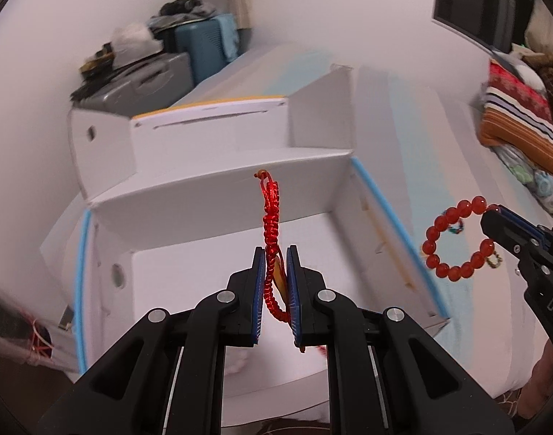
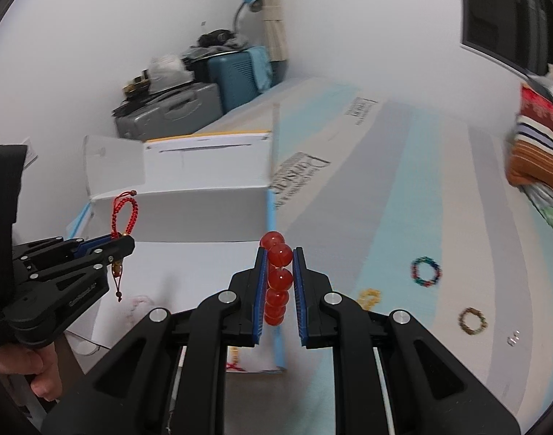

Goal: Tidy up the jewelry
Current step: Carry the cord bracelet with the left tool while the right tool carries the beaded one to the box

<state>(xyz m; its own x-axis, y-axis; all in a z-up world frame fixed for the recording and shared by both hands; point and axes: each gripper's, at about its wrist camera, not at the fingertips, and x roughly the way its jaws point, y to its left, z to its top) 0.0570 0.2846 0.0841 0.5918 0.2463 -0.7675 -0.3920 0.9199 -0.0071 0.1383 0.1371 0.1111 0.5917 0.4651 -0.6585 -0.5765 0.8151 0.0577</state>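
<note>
My left gripper (image 1: 276,253) is shut on a red braided cord bracelet (image 1: 272,224) with an amber charm, held above the open white cardboard box (image 1: 218,217). It also shows in the right wrist view (image 2: 126,244) with the cord bracelet (image 2: 126,212). My right gripper (image 2: 279,253) is shut on a red bead bracelet (image 2: 279,279), held over the box's right wall. The right gripper (image 1: 490,212) and its bead bracelet (image 1: 443,250) show to the right of the box in the left wrist view.
A multicoloured bead ring (image 2: 426,272), a yellow ring (image 2: 370,297), a brownish ring (image 2: 473,320) and small earrings (image 2: 514,337) lie on the striped sheet right of the box. Folded blankets (image 2: 537,145) are far right. Suitcases (image 2: 189,108) stand behind.
</note>
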